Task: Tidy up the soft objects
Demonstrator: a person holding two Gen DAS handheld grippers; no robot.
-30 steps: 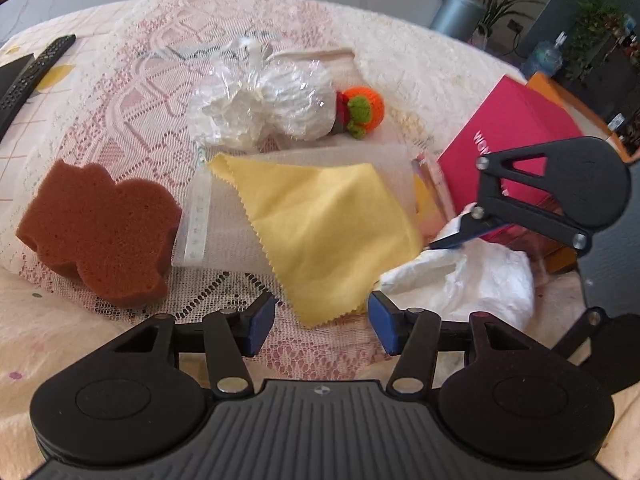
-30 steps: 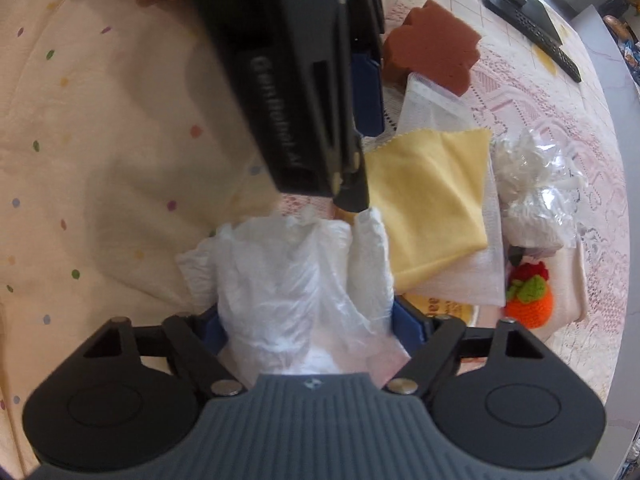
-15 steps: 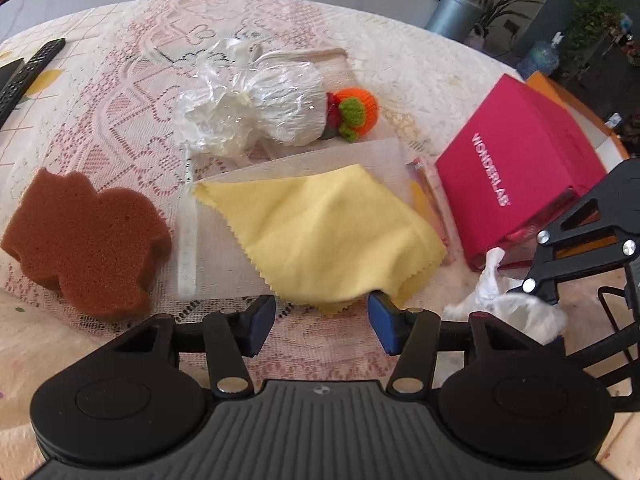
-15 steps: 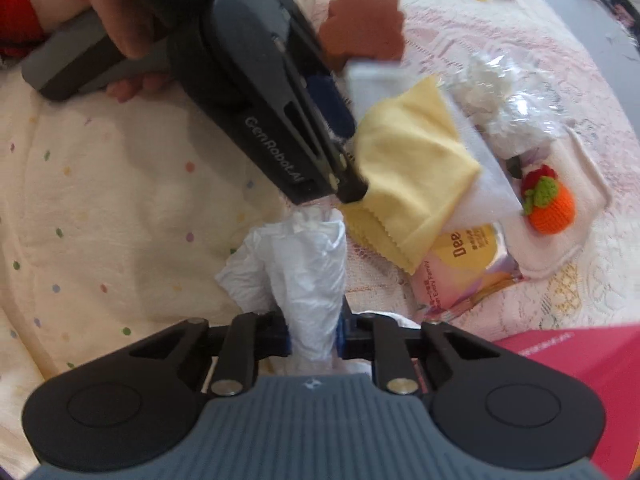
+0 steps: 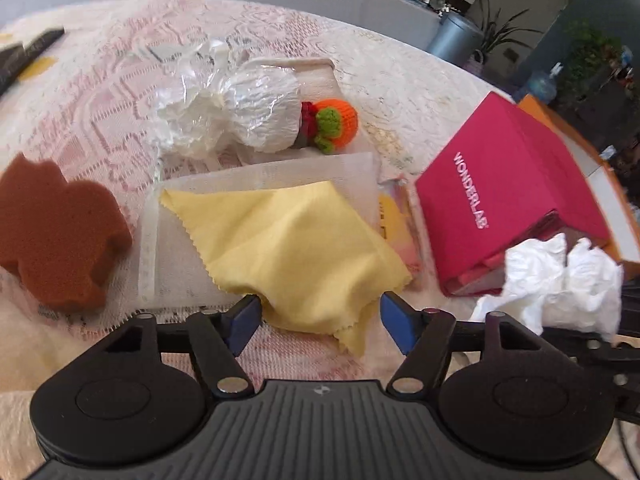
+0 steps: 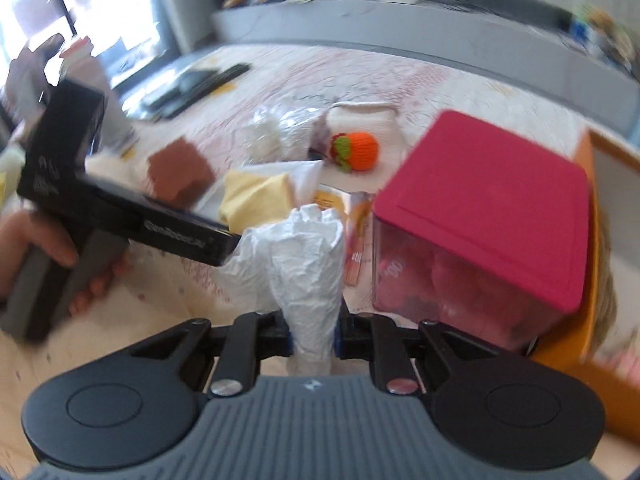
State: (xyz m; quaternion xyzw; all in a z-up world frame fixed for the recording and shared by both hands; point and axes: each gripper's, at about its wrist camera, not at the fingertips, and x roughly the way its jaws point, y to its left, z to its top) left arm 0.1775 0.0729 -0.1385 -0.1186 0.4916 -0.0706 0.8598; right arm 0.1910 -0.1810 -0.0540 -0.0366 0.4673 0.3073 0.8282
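Two grippers: right gripper (image 6: 314, 334) is pinching a crumpled white plastic bag (image 6: 304, 264); left gripper (image 5: 318, 320) is opening astride a yellow cloth (image 5: 288, 248).

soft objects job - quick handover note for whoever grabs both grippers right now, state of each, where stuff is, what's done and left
Right gripper: shut on the white crumpled bag, held up beside the pink box.
Left gripper: jaws opening, pads either side of the near corner of the yellow cloth, not pressing on it.
On the table: brown sponge left of the cloth, clear plastic bundle and orange knitted toy behind it.
Done: white bag picked up.
Left: place the bag; cloth, sponge, bundle and toy lie loose. Where they belong I cannot tell.
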